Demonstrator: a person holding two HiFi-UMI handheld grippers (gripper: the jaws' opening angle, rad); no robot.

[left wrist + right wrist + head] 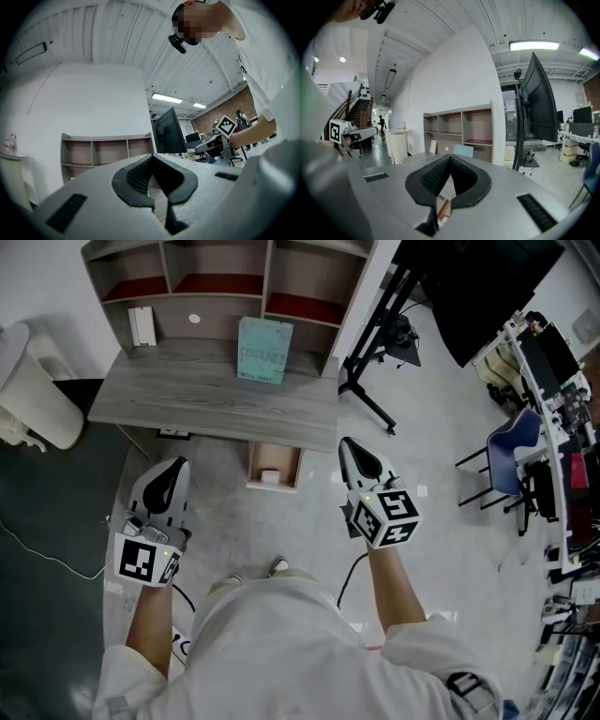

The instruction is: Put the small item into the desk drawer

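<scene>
Both matte grey grippers, the left gripper (176, 465) and the right gripper (347, 442), have their ribbed black pads (433, 177) pressed together with nothing between them. Between the two and slightly ahead, the boxy wooden drawer (255, 463) stands open under the grey wood-grain desk (187, 404), with the small white blocky item (270, 476) inside it

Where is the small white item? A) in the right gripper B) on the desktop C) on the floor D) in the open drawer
D: the head view shows the item lying inside the open drawer, pulled out below the desk edge.
</scene>
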